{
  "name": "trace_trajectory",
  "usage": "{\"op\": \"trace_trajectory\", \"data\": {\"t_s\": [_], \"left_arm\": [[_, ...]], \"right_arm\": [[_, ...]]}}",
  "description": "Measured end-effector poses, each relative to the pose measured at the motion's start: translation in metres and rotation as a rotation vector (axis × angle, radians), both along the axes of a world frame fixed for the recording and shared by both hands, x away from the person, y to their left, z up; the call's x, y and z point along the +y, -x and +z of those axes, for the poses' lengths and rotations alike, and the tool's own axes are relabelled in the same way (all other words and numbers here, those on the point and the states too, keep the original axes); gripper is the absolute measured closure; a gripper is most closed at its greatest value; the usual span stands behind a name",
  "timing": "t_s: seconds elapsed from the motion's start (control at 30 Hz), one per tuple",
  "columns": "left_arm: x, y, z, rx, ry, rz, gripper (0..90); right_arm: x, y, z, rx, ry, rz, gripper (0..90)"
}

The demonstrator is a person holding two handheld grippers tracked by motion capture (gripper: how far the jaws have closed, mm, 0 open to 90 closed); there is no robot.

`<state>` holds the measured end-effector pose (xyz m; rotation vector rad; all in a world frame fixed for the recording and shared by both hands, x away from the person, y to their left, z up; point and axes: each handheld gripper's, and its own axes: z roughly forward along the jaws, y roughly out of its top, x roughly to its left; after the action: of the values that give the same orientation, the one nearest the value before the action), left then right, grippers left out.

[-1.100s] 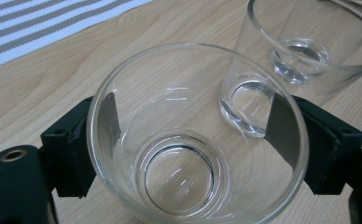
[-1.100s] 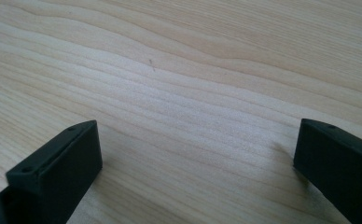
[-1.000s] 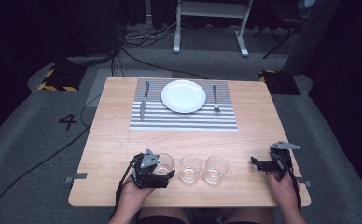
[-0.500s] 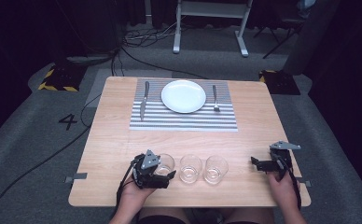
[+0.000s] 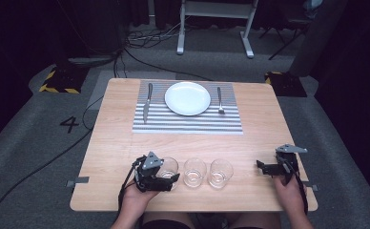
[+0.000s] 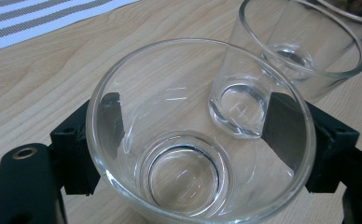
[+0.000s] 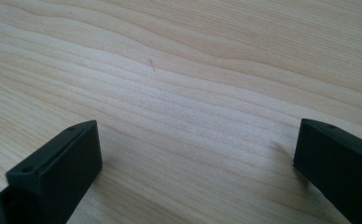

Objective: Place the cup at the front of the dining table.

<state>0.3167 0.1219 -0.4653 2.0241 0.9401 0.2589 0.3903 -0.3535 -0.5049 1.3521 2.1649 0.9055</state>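
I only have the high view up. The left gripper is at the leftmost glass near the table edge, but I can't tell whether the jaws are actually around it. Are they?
Observer: Yes. In the left gripper view the leftmost glass sits between the two black jaws of the left gripper, one jaw on each side of its wall.
Operator: Anything in that glass?
Observer: It looks empty; the clear base shows through.
Operator: And the right gripper?
Observer: The right gripper has its jaws wide apart over bare wooden table, with nothing between them.
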Motion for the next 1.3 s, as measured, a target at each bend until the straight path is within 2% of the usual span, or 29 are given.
{"op": "trace_trajectory", "data": {"t_s": [0.07,0.17,0.33,0.5,0.67,0.7,0.87,1.13,1.2,1.27,1.3], "left_arm": [[0.000,0.001,0.003,-0.002,-0.011,0.008,18.3],[0.001,0.001,0.006,-0.009,0.001,0.018,18.3],[0.004,0.001,0.014,-0.021,-0.011,0.025,18.3],[0.006,0.002,0.021,-0.016,-0.009,0.026,18.3],[0.007,0.002,0.029,-0.036,-0.003,0.041,18.3],[0.007,0.002,0.031,-0.038,0.001,0.052,18.4],[0.008,0.000,0.044,-0.042,-0.022,0.065,18.3],[0.009,-0.005,0.064,-0.051,-0.003,0.107,18.3],[0.009,-0.009,0.074,-0.068,-0.013,0.117,18.3],[0.010,-0.010,0.077,-0.069,-0.012,0.117,18.4],[0.009,-0.012,0.082,-0.074,0.001,0.129,18.4]], "right_arm": [[0.000,0.000,0.000,0.002,-0.001,-0.001,0.9],[0.000,0.000,0.000,0.004,-0.005,-0.002,0.9],[0.000,0.000,0.000,0.007,-0.002,0.003,0.8],[0.000,0.000,0.000,0.006,-0.001,0.005,0.8],[0.002,0.008,0.001,0.013,-0.007,-0.025,0.8],[0.001,0.009,0.000,0.005,0.001,-0.013,0.9],[0.001,0.009,0.000,0.009,-0.002,-0.010,0.9],[0.001,0.009,0.000,0.006,0.000,-0.009,0.8],[0.001,0.009,0.000,0.007,0.000,-0.009,0.8],[0.001,0.009,0.000,0.008,0.000,-0.008,0.8],[0.001,0.009,0.000,0.008,0.000,-0.008,0.8]]}}
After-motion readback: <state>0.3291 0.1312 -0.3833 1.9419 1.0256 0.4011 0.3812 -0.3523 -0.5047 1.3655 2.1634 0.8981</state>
